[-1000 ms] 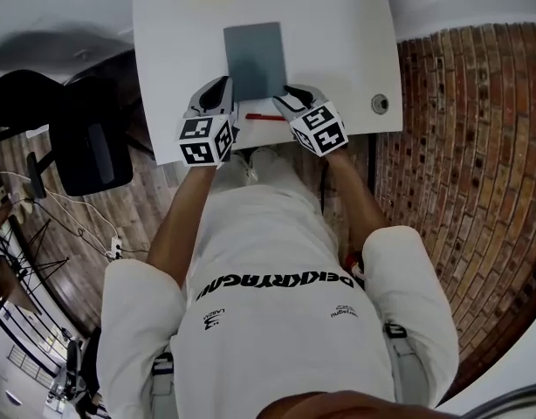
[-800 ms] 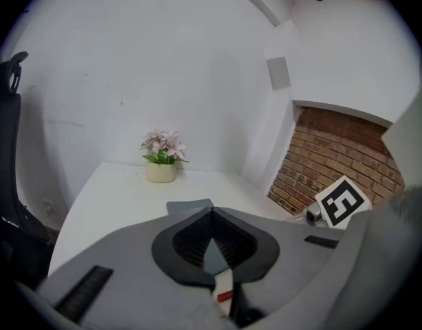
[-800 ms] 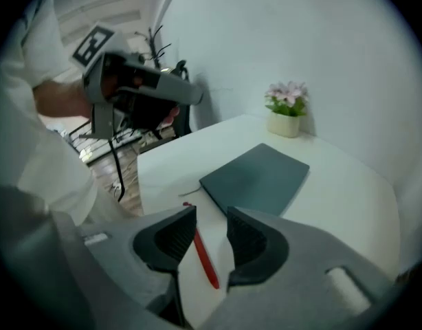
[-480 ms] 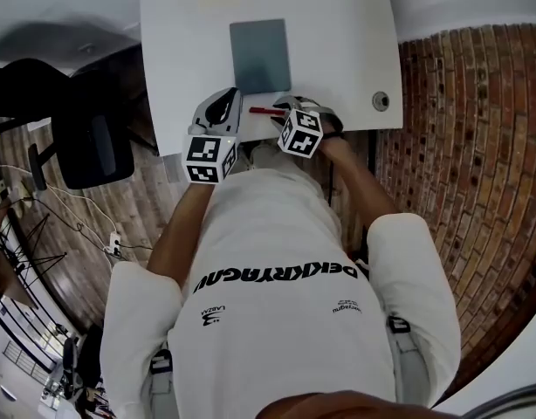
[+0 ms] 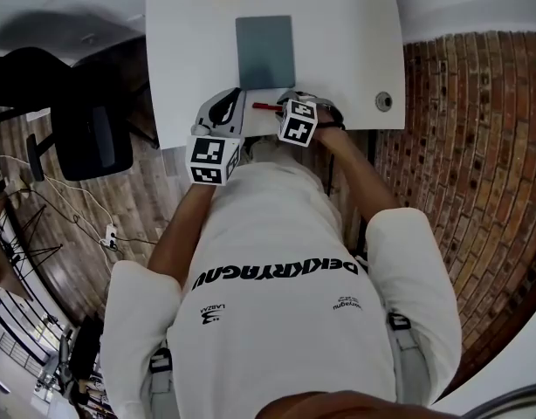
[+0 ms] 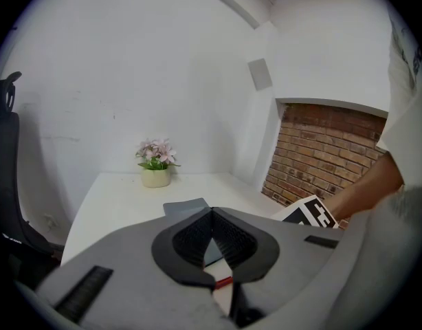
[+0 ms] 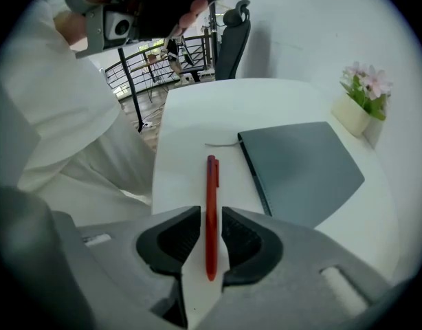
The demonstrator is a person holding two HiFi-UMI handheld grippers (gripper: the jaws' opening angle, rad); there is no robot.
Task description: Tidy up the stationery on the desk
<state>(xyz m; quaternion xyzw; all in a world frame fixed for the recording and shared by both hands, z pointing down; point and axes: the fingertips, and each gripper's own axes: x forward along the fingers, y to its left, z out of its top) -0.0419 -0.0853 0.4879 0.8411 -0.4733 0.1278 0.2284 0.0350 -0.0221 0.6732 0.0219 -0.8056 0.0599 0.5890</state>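
The right gripper points steeply down at the desk with its jaws apart, 1 on each side of the red pen. The jaws have just been closing, and the pen lies between them along their length, but a thin strip of white desk shows on both sides of the barrel, so the pads do not press on it yet. The pen lies flat on the desk, near the front edge, its far end pointing away from the gripper.

The left gripper has its jaws together with nothing between them. It hovers just beside the right one, over the same front edge, and plays no part in the pick.

Just beyond the pen lies the grey notebook, closed and flat, with its near edge close to the pen but apart from it. Potted flowers stand at the far end of the desk, and an office chair sits off to the person's left.

The step in hand looks like the pick-up of the pen, the 1st loose item to tidy. The next move calls for closing the right jaws fully on the barrel, with the tips low enough to catch a thin round pen that could roll or slip out, then a straight lift. Where the pen belongs is not shown; on or beside the notebook seems a likely spot.
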